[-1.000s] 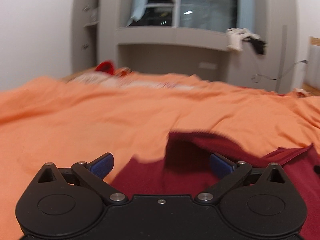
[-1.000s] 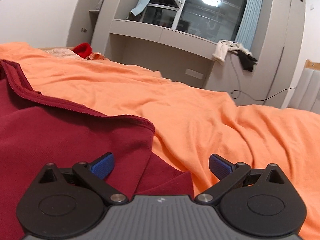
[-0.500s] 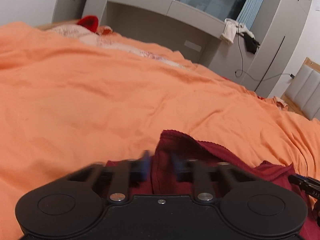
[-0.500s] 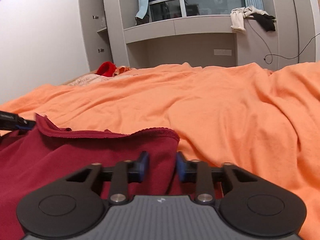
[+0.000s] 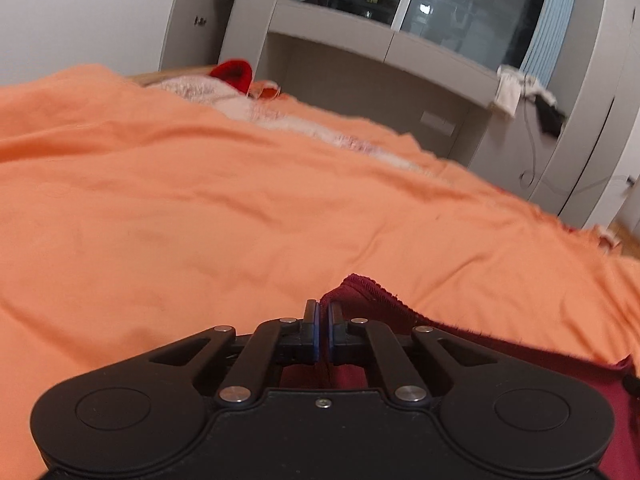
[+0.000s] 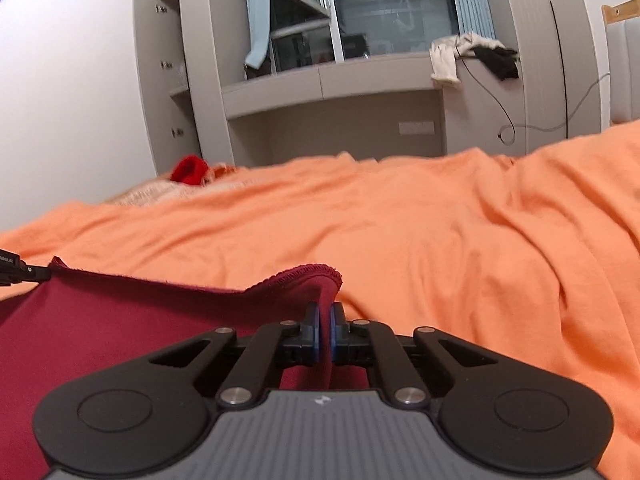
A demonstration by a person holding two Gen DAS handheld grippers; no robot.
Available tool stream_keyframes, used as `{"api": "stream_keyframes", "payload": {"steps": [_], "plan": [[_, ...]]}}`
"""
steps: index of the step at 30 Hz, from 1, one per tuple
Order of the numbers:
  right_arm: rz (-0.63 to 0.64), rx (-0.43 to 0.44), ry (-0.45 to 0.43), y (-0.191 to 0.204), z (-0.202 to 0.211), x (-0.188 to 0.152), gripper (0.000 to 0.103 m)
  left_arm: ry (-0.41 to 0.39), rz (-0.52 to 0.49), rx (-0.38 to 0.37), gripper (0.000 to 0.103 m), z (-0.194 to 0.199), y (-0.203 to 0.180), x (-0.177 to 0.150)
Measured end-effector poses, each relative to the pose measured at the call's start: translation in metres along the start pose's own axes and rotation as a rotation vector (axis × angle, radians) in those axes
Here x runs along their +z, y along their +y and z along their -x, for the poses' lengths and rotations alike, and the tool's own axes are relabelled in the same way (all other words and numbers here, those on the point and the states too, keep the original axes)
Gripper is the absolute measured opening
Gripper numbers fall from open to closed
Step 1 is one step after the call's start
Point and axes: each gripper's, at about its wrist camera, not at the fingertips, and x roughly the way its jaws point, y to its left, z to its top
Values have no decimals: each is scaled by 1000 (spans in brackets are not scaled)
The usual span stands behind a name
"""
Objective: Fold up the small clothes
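Garment point(image 6: 120, 328), dark red, soft and limp; left gripper point(image 5: 322, 320) and right gripper point(image 6: 325, 320) each pinch its hemmed edge.

The left gripper point(image 5: 323, 312) points forward and somewhat downward over the orange bedspread point(image 5: 240, 208), its jaws brought together on a raised hemmed corner of the dark red garment point(image 5: 368, 292), the blue pads point(image 5: 316, 328) pressing the cloth between them. The right gripper point(image 6: 325, 314) also tilts gently down toward the bedspread and pinches another hemmed corner of the same garment, a fold of cloth standing up between its pads. The left gripper's tip shows at the left edge of the right wrist view, holding the far corner.
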Motion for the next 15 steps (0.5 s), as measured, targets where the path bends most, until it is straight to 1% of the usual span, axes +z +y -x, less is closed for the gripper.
{"api": "stream_keyframes", "payload": {"steps": [2, 5, 7, 8, 10, 11, 12, 13, 14, 15], "plan": [[-11, 1, 7, -1, -2, -1, 5, 18, -2, 8, 3, -5, 1, -3], [-20, -1, 16, -2, -3, -2, 5, 12, 0, 11, 5, -5, 4, -4], [-28, -5, 39, -2, -7, -3, 8, 21, -6, 18, 13, -5, 3, -5], [-40, -2, 48, -3, -8, -4, 13, 30, -9, 21, 21, -6, 2, -5], [-61, 6, 41, -6, -5, -4, 26, 23, -13, 28, 24, -5, 0, -6], [-67, 2, 34, -7, -3, -3, 40, 16, -19, 26, 31, -3, -1, -6], [-64, -4, 23, -7, -1, -1, 54, 7, -22, 24, 41, 0, -2, -6], [-55, -8, 12, -6, 1, 0, 59, -4, -26, 24, 48, 3, -2, -6], [-39, -6, 1, -4, 3, 1, 67, -16, -32, 25, 57, 6, -3, -6], [-17, -1, -2, 0, 3, 3, 72, -32, -42, 26, 63, 9, -5, -7]]}}
